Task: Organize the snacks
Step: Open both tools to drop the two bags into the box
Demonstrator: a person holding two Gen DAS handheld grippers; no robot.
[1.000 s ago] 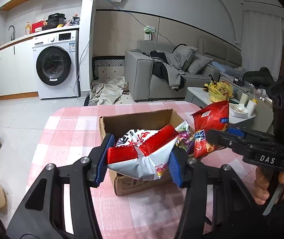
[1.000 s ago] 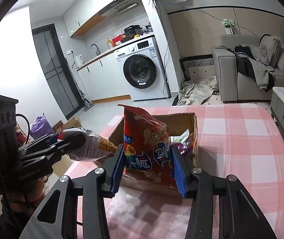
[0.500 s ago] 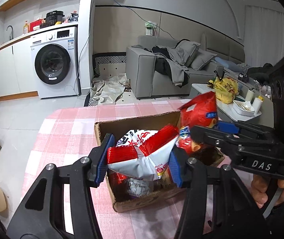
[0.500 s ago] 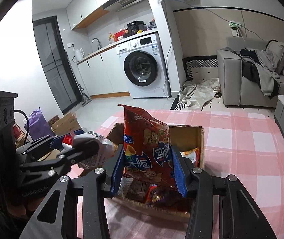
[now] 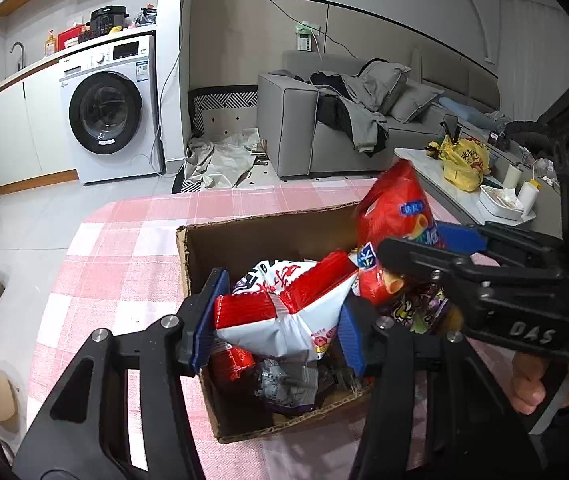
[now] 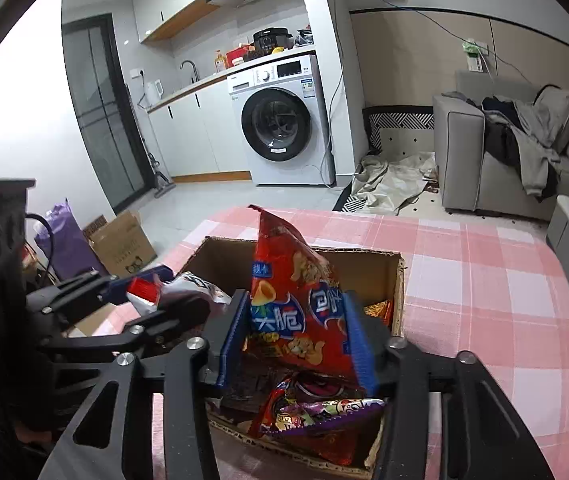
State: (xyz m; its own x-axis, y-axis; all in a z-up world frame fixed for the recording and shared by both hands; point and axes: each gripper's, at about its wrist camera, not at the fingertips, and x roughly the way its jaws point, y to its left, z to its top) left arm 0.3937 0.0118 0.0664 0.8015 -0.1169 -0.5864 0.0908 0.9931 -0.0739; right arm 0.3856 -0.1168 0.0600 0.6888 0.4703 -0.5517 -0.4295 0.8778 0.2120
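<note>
My left gripper (image 5: 276,320) is shut on a white and red snack bag (image 5: 284,308) and holds it over the open cardboard box (image 5: 244,236). My right gripper (image 6: 296,340) is shut on a red chip bag (image 6: 292,304), upright over the same box (image 6: 364,268). Several snack packets (image 6: 316,408) lie inside the box. In the left wrist view the right gripper (image 5: 412,256) with the red bag (image 5: 396,208) is just right of mine. In the right wrist view the left gripper (image 6: 140,292) is at the left with its white bag (image 6: 180,286).
The box stands on a table with a pink checked cloth (image 6: 484,280). Beyond are a washing machine (image 5: 108,112), a grey sofa (image 5: 324,120), a low table with a yellow bag (image 5: 464,160), and a cardboard box on the floor (image 6: 120,244).
Both grippers have moved forward and down over the box with their bags. The inside of the box with its packets now shows below them.
</note>
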